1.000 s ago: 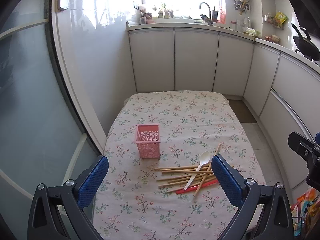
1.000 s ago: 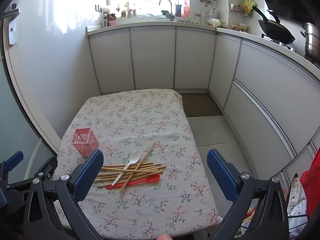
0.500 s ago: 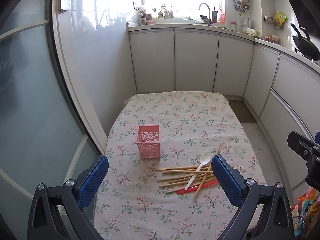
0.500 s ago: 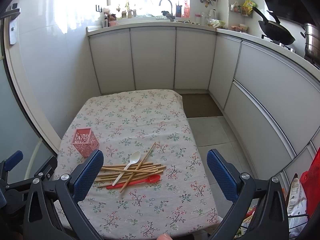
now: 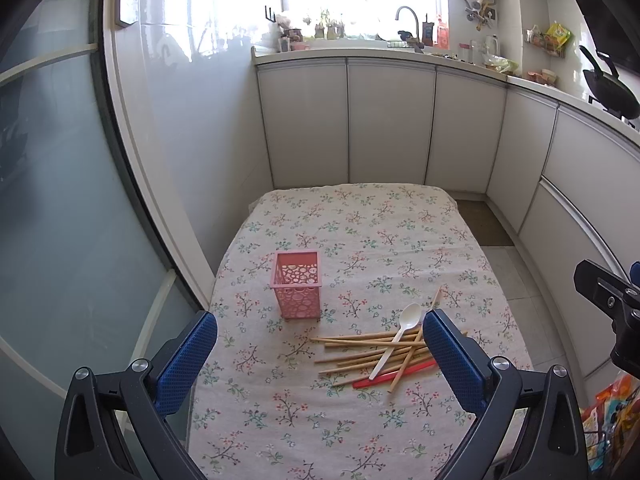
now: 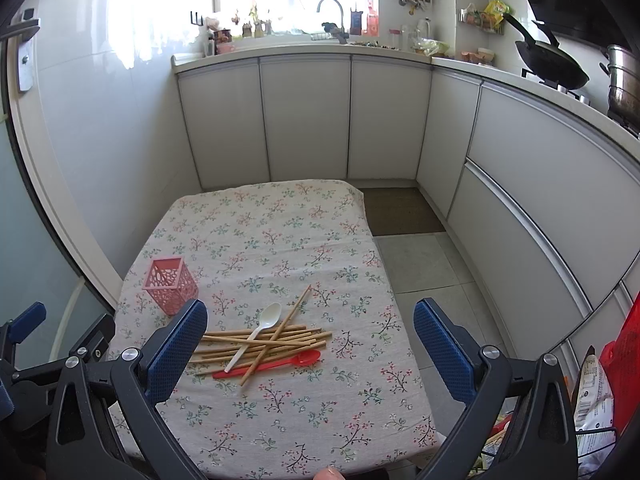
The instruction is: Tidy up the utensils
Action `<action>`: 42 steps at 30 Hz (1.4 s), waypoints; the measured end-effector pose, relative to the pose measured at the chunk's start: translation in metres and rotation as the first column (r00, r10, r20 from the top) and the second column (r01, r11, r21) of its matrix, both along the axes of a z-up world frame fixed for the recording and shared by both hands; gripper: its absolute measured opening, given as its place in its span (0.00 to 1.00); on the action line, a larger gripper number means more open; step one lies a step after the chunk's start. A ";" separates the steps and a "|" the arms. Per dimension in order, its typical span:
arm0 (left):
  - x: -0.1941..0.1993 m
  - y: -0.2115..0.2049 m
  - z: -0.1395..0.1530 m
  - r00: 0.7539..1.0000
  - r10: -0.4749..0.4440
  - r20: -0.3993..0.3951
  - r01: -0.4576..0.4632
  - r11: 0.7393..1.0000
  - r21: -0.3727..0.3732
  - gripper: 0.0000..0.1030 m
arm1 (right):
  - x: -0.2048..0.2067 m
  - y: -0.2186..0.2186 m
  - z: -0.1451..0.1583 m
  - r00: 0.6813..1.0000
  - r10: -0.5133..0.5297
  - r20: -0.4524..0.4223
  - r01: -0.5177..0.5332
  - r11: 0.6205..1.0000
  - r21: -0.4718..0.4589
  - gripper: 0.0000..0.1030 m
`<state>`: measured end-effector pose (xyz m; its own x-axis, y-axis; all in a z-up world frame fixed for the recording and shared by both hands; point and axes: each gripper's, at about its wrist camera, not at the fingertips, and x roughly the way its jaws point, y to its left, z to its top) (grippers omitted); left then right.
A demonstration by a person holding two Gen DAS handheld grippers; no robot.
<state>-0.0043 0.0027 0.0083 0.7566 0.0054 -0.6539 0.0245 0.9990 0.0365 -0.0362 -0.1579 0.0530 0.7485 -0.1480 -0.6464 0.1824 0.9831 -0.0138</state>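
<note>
Right tool [image 6: 310, 340] wide open, nothing gripped, nearer than the equally open left tool [image 5: 320, 346] to the chopsticks [image 6: 264, 340] on the counter [image 6: 280, 240], long axes 3-to-9, pink holder [image 6: 170, 286] at 10 o'clock.

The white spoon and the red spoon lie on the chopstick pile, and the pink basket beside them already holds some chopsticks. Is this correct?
Not quite: the pink basket holds nothing; the left wrist view looks into its open top. The rest stands: white spoon and red spoon lie with the chopsticks on the table.
</note>
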 end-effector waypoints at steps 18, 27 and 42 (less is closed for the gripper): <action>-0.001 0.000 0.001 1.000 -0.002 0.004 0.002 1.000 0.004 1.00 | -0.001 0.000 0.002 1.000 0.000 0.002 0.000 1.000 -0.002 1.00; -0.002 0.000 0.002 1.000 -0.002 0.006 0.002 1.000 0.006 1.00 | -0.001 0.000 0.002 1.000 0.001 0.003 -0.001 1.000 -0.002 1.00; 0.001 -0.002 0.001 1.000 0.001 -0.004 -0.001 1.000 0.010 1.00 | 0.002 0.000 0.000 1.000 0.001 -0.005 -0.001 1.000 0.001 1.00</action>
<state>-0.0037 0.0007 0.0097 0.7541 0.0133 -0.6567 0.0231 0.9986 0.0468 -0.0344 -0.1582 0.0530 0.7452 -0.1464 -0.6505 0.1812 0.9833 -0.0137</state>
